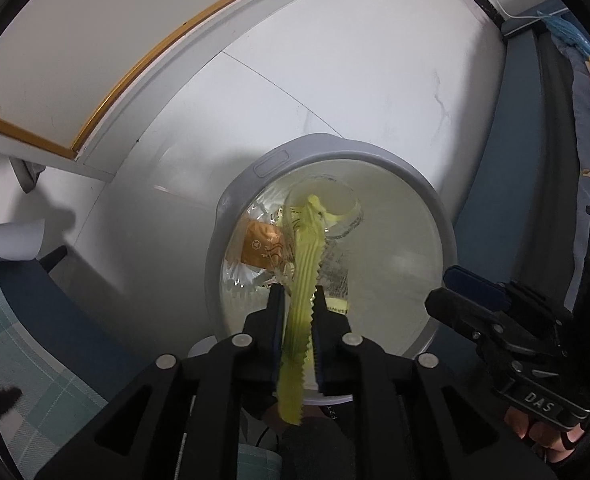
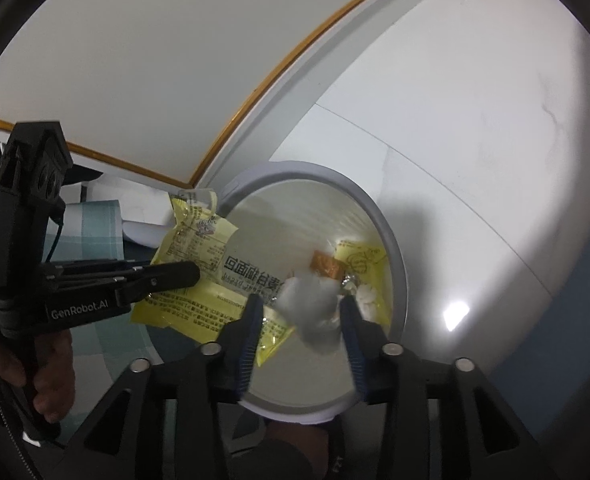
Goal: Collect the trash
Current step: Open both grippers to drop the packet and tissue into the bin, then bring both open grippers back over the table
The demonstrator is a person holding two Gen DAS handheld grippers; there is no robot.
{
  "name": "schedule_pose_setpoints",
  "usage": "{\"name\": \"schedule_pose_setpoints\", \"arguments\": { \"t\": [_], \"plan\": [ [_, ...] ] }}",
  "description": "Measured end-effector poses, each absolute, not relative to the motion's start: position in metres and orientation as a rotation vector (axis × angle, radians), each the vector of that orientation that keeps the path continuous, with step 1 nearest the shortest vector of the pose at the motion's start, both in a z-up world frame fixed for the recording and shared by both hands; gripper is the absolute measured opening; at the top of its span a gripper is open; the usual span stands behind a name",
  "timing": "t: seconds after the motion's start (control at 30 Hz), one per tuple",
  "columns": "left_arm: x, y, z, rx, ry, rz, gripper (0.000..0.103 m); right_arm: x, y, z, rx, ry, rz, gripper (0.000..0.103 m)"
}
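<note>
My left gripper (image 1: 298, 300) is shut on a yellow-green snack wrapper (image 1: 301, 280), seen edge-on and held over the open grey-rimmed trash bin (image 1: 235, 196). The same wrapper (image 2: 199, 268) shows flat in the right wrist view, pinched by the left gripper (image 2: 191, 274). My right gripper (image 2: 301, 304) is open above the bin (image 2: 395, 248), and a blurred white tissue wad (image 2: 313, 304) is in the air between its fingers, touching neither. Inside the bin lie an orange wrapper (image 2: 327, 266), a yellow wrapper (image 2: 365, 264) and clear plastic (image 1: 251, 276).
The bin stands on a pale tiled floor (image 1: 355, 80) next to a white wall with a gold-trimmed baseboard (image 1: 107, 96). A blue-grey furniture edge (image 1: 515, 120) is at the right, and checked teal fabric (image 1: 23, 340) at the lower left. The right gripper (image 1: 455, 284) shows beside the bin.
</note>
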State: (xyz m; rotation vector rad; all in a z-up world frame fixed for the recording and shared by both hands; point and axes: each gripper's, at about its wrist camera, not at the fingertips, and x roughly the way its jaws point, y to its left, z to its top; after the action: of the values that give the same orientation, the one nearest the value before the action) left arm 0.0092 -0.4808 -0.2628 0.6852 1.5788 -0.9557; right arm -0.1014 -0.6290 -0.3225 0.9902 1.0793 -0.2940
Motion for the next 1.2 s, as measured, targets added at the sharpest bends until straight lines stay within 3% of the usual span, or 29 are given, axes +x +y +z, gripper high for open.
{"name": "schedule_pose_setpoints", "arguments": {
  "t": [0.1,0.23,0.47,0.53,0.67,1.0,1.2],
  "plan": [
    [0.009,-0.479,-0.266,0.674,1.597,-0.966,0.02,-0.1,-0.629,-0.322,0.982,1.075,-0.291,0.044],
    [0.009,-0.479,-0.263,0.67,1.572,-0.966,0.049,-0.101,-0.63,-0.32,0.986,1.067,-0.298,0.046],
    [0.018,-0.475,-0.245,0.676,1.503,-0.939,0.051,-0.109,-0.637,-0.309,0.985,1.042,-0.327,0.051],
    [0.024,-0.473,-0.236,0.701,1.447,-0.917,0.057,-0.111,-0.639,-0.305,0.988,1.037,-0.331,0.051],
    [0.033,-0.461,-0.21,0.67,1.374,-0.916,0.059,-0.114,-0.644,-0.287,0.974,1.008,-0.337,0.053],
    [0.043,-0.412,-0.096,0.516,1.065,-0.87,0.077,-0.114,-0.635,-0.21,0.897,0.883,-0.307,0.064],
    [0.045,-0.359,-0.031,0.384,0.909,-0.772,0.079,-0.105,-0.614,-0.139,0.84,0.753,-0.267,0.069]
  ]
}}
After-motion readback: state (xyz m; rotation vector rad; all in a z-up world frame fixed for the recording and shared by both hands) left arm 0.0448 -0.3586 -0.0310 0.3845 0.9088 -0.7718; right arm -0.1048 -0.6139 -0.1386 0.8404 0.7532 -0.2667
